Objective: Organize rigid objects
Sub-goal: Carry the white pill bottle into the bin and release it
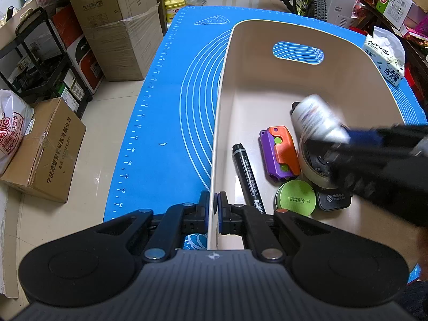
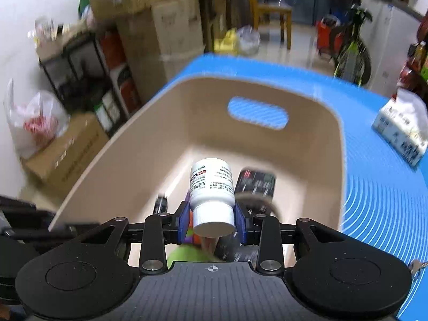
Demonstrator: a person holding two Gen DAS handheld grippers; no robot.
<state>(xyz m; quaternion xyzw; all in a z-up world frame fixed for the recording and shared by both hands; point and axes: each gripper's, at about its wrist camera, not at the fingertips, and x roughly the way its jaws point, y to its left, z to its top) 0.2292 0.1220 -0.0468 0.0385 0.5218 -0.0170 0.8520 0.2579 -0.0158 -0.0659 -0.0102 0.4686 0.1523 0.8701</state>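
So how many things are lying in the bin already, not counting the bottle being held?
5: black marker, purple-orange toy, green tin, tape roll and black device, all near the front. The right gripper may hide more.

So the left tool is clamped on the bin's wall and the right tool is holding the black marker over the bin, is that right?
Not quite. The right tool holds a white bottle, not the marker; the marker lies on the bin's floor. The right wrist view shows it. The left tool is indeed clamped on the bin's wall.

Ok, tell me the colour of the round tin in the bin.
Green tin, seen best in the left wrist view.
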